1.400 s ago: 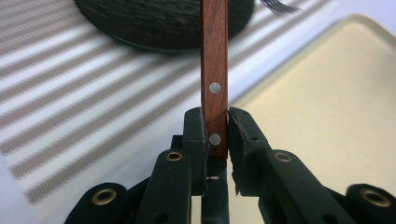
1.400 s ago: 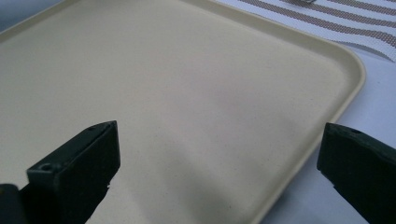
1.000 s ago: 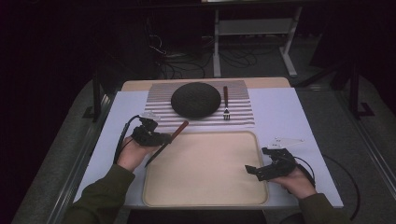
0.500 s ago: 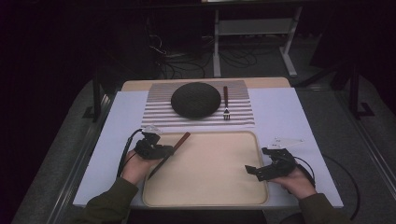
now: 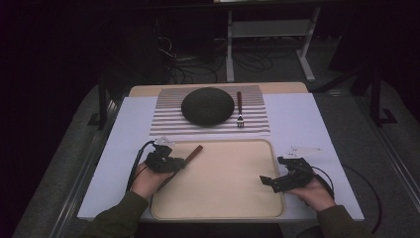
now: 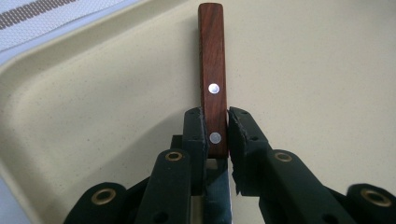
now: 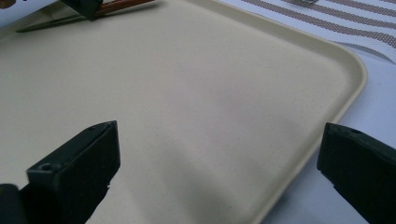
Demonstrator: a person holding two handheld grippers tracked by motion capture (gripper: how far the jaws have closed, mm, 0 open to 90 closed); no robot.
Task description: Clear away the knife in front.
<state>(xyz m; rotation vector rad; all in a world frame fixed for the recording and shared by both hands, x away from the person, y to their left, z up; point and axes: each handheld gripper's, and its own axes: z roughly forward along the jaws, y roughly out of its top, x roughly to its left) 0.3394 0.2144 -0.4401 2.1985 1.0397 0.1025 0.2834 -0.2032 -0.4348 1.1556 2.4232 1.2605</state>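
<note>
Wooden-handled knife (image 6: 213,88) (blade hidden) clamped by left gripper (image 6: 215,133)

Knife (image 5: 192,153) over tray's (image 5: 228,198) left edge; fork (image 5: 239,110) right of bowl (image 5: 207,105) behind.

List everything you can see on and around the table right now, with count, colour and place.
Wooden-handled knife: one, reddish-brown riveted handle, over the tray's left edge, clamped in the left hand-held gripper.
Plastic tray: one, beige, near centre of the table.
Round textured dome-shaped object: one, dark, on the placemat.
Wooden-handled fork: one, brown handle, right of the dark object.
Striped placemat: one, white and brown, beyond the tray.
Table cover: one, white.
Left hand-held gripper: one, black, shut on the knife.
Right hand-held gripper: one, black, open, at the tray's right edge.
</note>
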